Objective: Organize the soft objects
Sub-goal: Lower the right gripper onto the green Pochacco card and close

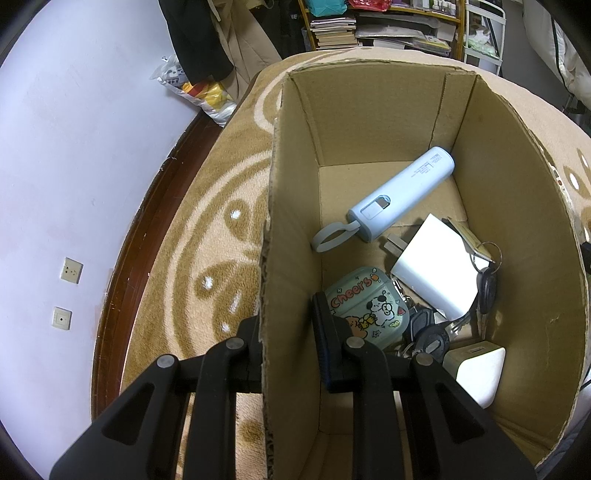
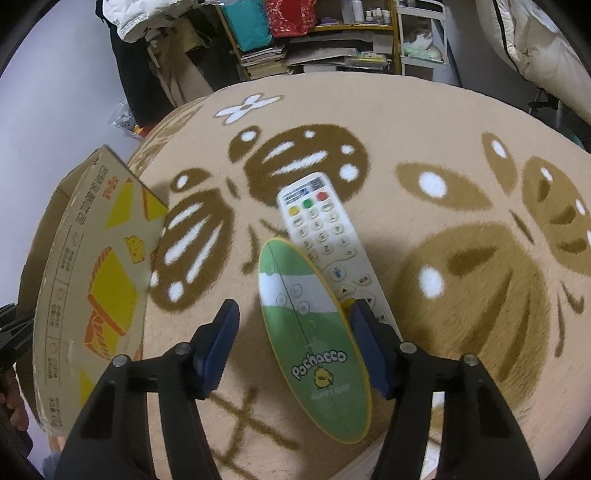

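Note:
My left gripper (image 1: 286, 332) is shut on the left wall of an open cardboard box (image 1: 284, 236), one finger outside, one inside. The box holds a light-blue power bank (image 1: 400, 192), a white charger (image 1: 437, 266), a "Cheers" earbud case (image 1: 369, 306), keys (image 1: 428, 332) and a small white cube adapter (image 1: 476, 369). In the right wrist view, my right gripper (image 2: 291, 332) is open around a green and white "Pochacco" oval pouch (image 2: 314, 339), which stands on edge against the right finger. A white remote control (image 2: 325, 236) lies on the rug behind the pouch.
The box (image 2: 88, 288) stands left of the right gripper on a beige rug with brown patterns (image 2: 461, 206). A white wall with sockets (image 1: 70, 269) is to the left. Shelves with books (image 1: 336, 29) and hanging clothes (image 1: 199, 37) are at the back.

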Tool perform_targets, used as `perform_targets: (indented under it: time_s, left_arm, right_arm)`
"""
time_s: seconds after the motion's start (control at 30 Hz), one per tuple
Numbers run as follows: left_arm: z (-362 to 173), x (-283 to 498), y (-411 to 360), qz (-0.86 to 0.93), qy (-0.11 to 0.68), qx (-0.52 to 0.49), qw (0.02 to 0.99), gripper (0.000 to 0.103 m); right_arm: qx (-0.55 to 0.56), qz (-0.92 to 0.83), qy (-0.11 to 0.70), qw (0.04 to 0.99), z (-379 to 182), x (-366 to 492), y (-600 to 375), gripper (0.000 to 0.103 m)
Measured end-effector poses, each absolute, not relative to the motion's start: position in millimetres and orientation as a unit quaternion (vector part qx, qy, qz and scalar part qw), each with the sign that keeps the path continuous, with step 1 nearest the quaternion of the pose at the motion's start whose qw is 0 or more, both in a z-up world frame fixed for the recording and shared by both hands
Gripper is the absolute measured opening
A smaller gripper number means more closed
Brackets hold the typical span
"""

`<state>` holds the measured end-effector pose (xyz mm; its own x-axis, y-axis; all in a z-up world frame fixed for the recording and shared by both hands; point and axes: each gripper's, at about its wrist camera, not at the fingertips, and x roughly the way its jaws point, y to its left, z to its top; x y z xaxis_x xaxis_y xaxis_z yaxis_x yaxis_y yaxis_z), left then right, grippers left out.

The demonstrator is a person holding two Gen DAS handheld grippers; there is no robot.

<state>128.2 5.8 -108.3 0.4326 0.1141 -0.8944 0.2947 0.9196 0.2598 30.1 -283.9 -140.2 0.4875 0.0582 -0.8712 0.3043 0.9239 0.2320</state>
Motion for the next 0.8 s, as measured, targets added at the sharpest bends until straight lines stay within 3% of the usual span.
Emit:
perform_targets:
  time_s: [0.23, 0.63, 0.8]
  left_arm:
    - [-108, 128, 6, -0.055, 0.53, 0.193, 0.824, 0.02]
    - [-107, 128, 7, -0.054, 0.531, 0.192, 0.824, 0.02]
    - [-107, 130, 9, -0.055, 0.532, 0.189, 0.824, 0.02]
  right_arm:
    - [0.202, -0.049, 0.501, 0.84, -144, 30, -273, 0.048]
    - [0.188, -0.03, 0.5, 0.845, -144, 35, -260, 0.048]
    - [0.18, -0.024, 0.504, 0.845, -146, 43, -255, 0.053]
